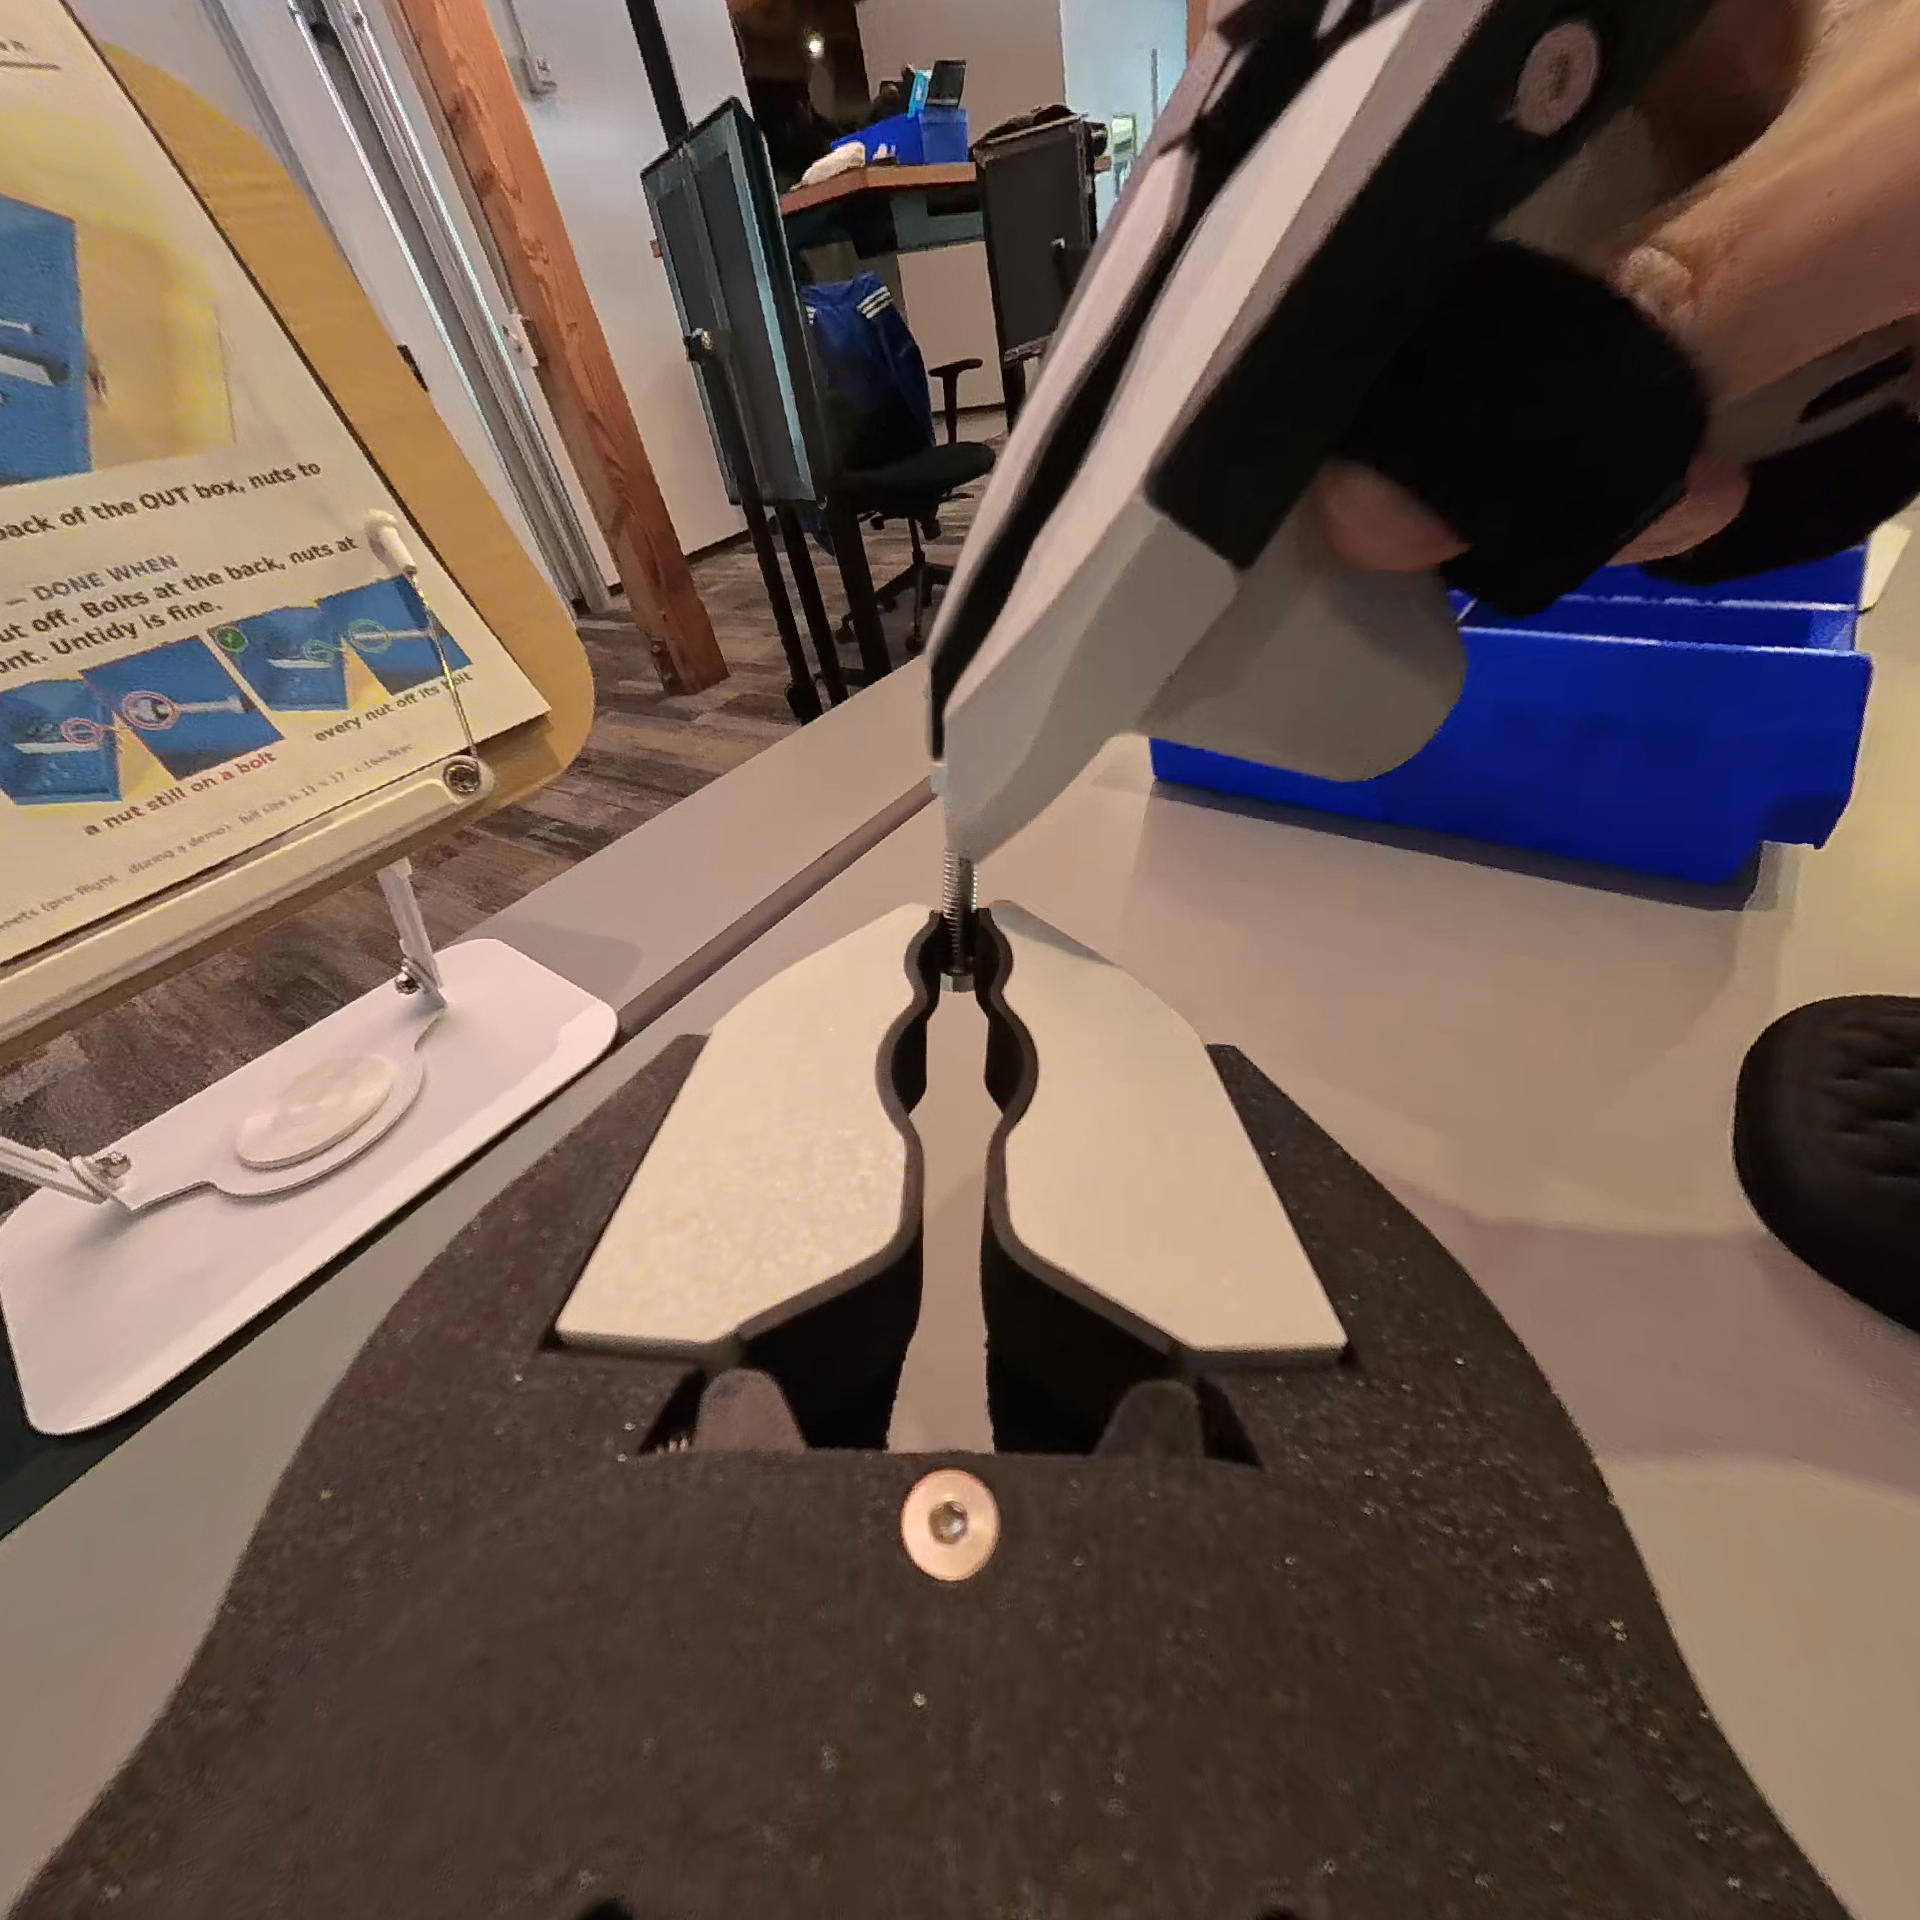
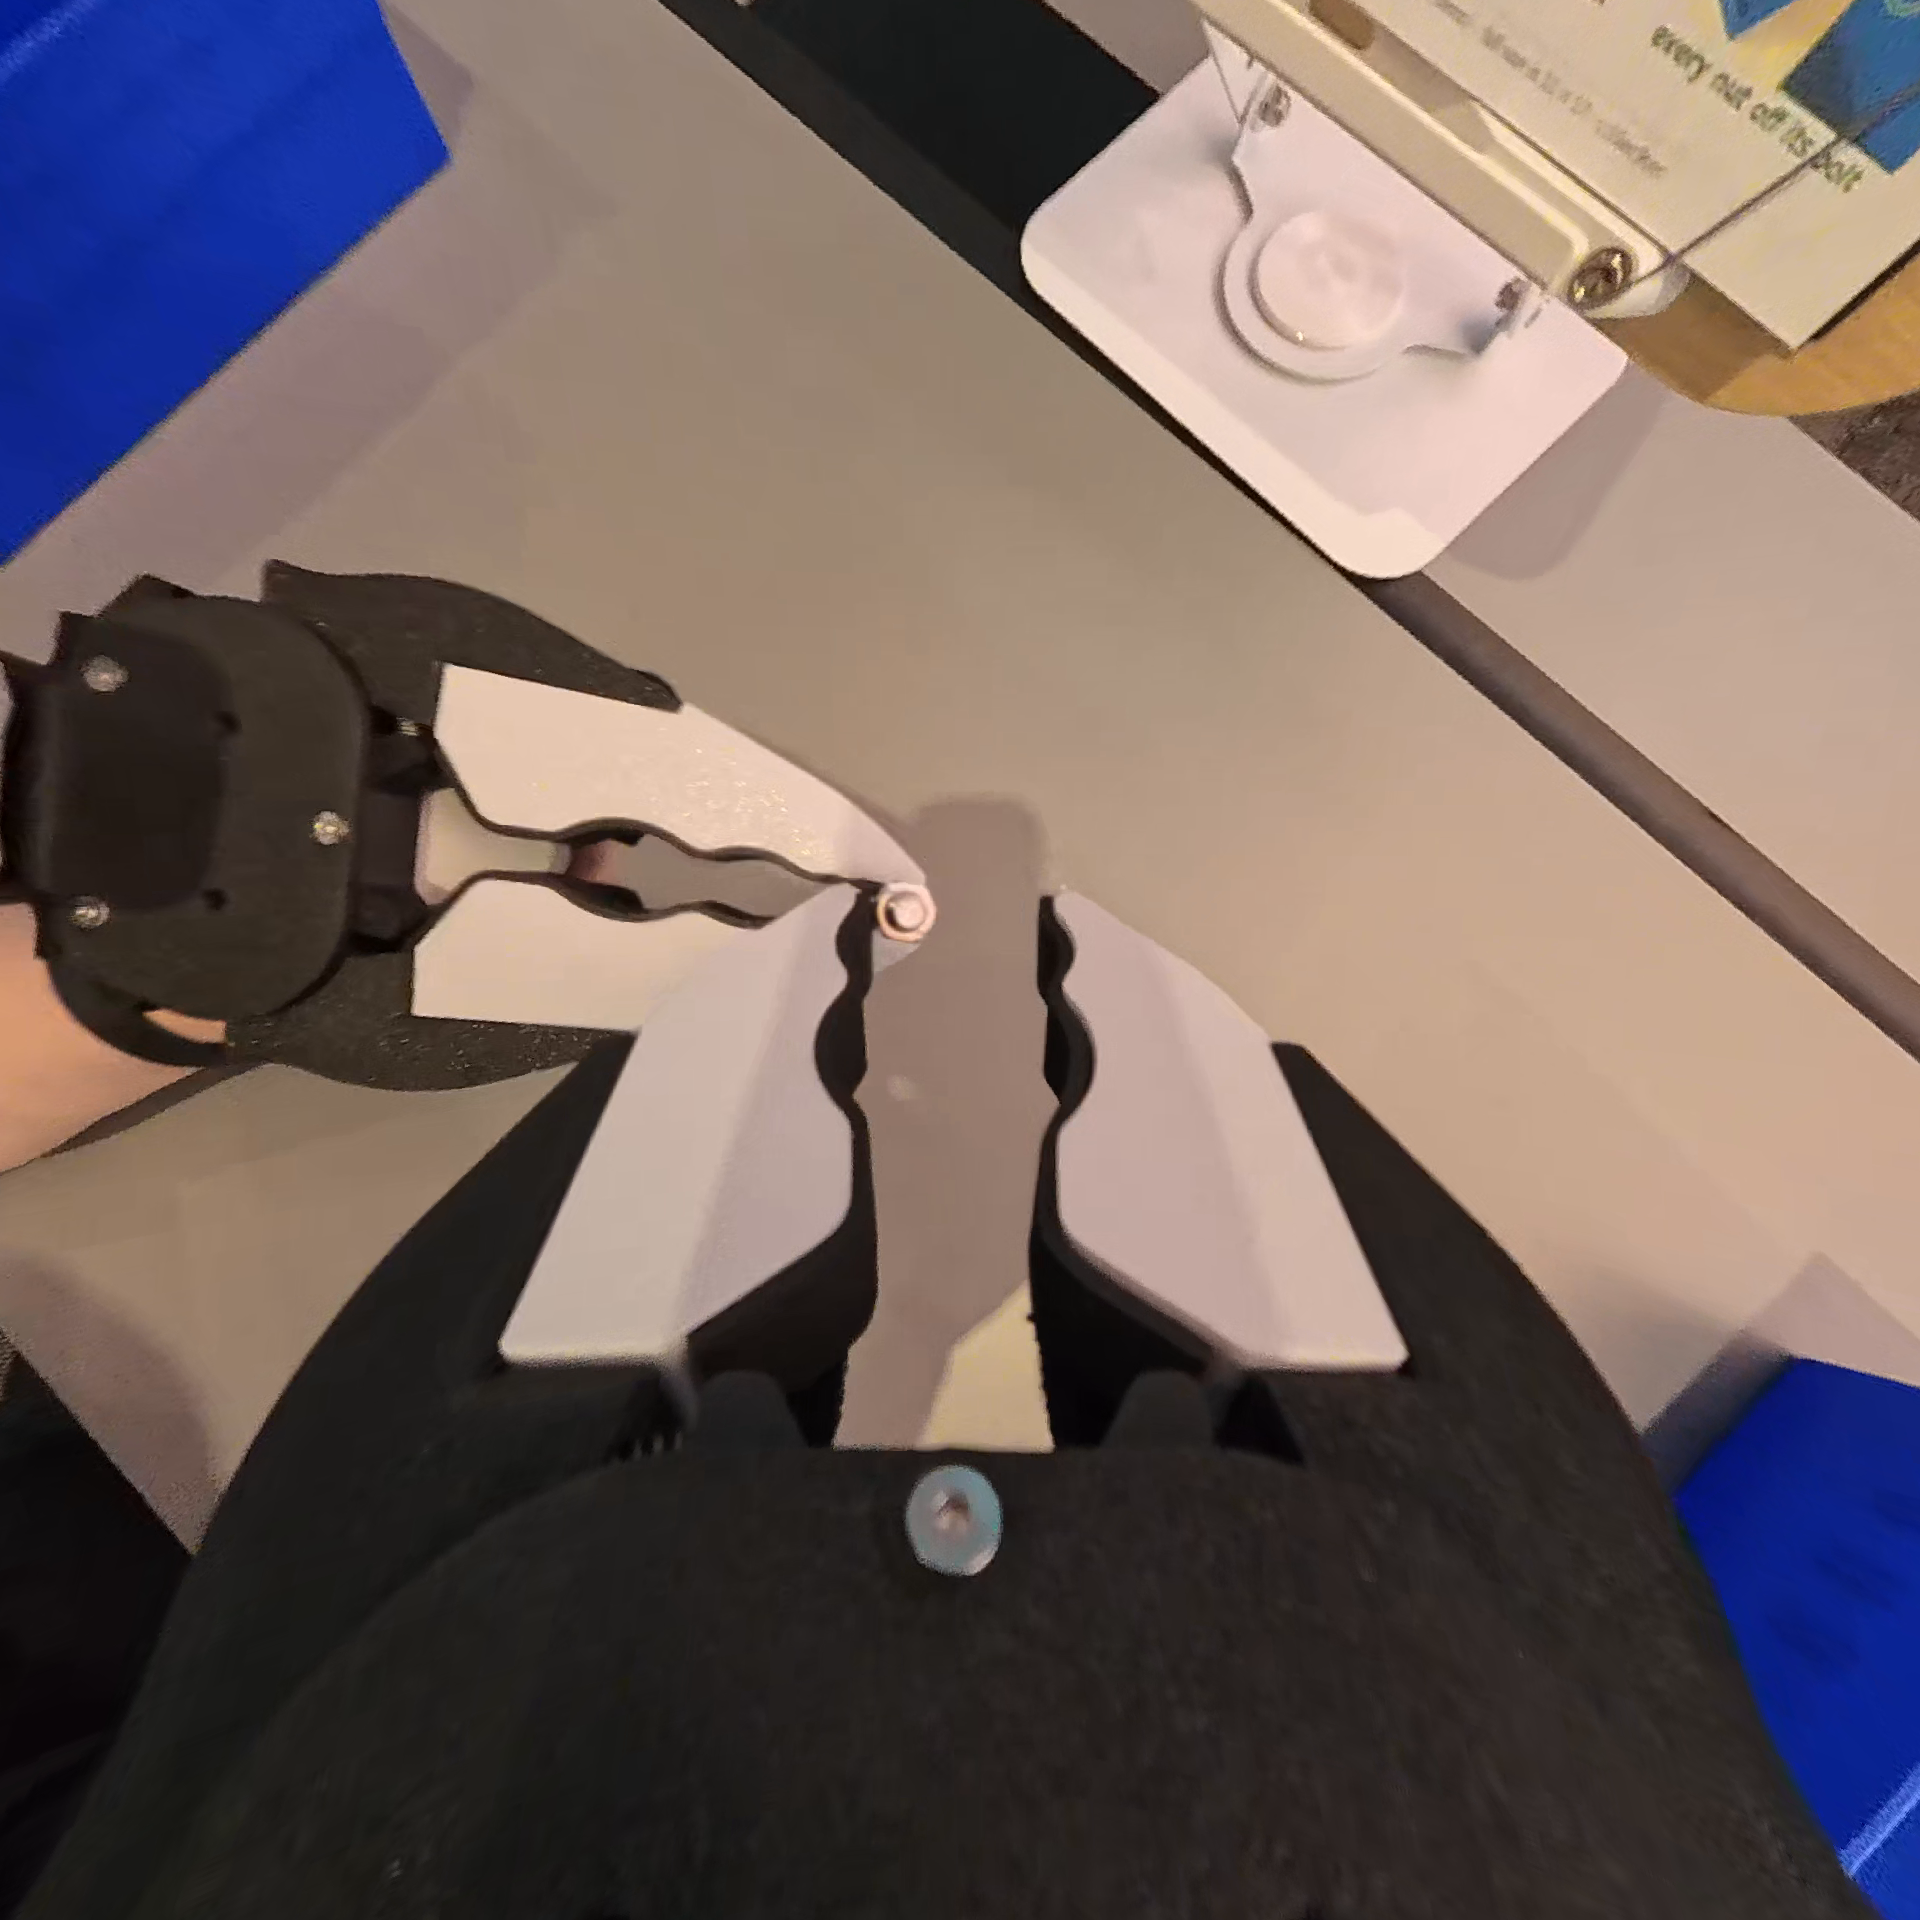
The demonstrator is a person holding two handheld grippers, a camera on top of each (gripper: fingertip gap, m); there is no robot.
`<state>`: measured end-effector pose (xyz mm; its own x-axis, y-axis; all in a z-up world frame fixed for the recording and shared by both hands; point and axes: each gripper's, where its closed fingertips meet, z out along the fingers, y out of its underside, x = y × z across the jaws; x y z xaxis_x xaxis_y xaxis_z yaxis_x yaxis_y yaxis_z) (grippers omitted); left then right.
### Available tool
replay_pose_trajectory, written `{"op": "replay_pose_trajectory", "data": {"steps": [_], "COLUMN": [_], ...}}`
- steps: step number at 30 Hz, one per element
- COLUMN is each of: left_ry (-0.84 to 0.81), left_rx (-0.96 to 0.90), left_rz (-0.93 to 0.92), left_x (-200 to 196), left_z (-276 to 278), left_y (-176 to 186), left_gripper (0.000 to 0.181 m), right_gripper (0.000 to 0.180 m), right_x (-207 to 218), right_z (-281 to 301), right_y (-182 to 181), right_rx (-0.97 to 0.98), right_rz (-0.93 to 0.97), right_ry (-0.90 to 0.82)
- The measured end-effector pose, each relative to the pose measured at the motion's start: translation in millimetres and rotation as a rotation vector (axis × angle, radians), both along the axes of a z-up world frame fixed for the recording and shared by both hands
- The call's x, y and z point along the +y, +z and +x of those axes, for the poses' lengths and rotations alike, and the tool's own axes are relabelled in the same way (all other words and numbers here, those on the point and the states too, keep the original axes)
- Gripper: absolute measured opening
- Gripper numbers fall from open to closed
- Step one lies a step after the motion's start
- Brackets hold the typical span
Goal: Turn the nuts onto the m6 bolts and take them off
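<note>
Left gripper (image 1: pixel 957 940) clamped, right gripper (image 2: pixel 951 914) parted.

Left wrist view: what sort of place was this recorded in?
Probably an office or workshop used for demo recording: a grey table with a blue parts bin, an instruction sheet on a stand, and an office chair behind.
</note>
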<state>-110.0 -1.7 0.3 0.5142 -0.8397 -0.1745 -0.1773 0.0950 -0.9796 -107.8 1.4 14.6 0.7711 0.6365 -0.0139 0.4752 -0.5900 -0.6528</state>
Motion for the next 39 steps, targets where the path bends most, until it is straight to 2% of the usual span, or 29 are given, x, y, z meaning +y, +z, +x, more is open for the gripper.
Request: {"op": "replay_pose_trajectory", "data": {"steps": [5, 13, 18, 23, 29, 32, 35, 39], "left_ry": [0.009, -0.007, -0.005, -0.009, -0.028, -0.028, -0.031, -0.037], "left_rx": [-0.079, -0.105, -0.125, -0.128, -0.147, -0.161, -0.163, -0.154], "left_rz": [-0.017, -0.028, -0.039, -0.051, -0.054, -0.064, -0.076, -0.063], "left_x": [2, -2, -1, -1, -7, -5, -5, -8], "left_z": [-4, 7, 4, 4, 8, 6, 6, 9], "left_y": [2, -11, -8, -9, -4, -3, -5, -4], "left_gripper": [0.005, 0.005, 0.005, 0.005, 0.005, 0.005, 0.005, 0.005], "right_gripper": [0.026, 0.029, 0.025, 0.025, 0.031, 0.025, 0.025, 0.026], "right_x": [-6, -5, -8, -10, -5, -8, -15, -10], "right_z": [18, -2, 26, 6, 7, 26, 11, 0], "right_y": [-2, -3, -11, 7, -4, -5, 3, 9], "right_rx": [-0.049, -0.053, -0.106, 0.002, -0.048, -0.090, -0.004, -0.016], "right_rz": [-0.031, -0.002, -0.064, -0.005, -0.027, -0.041, -0.040, 0.023], "right_ry": [-0.043, -0.002, -0.073, 0.002, -0.015, -0.059, 0.014, 0.024]}}
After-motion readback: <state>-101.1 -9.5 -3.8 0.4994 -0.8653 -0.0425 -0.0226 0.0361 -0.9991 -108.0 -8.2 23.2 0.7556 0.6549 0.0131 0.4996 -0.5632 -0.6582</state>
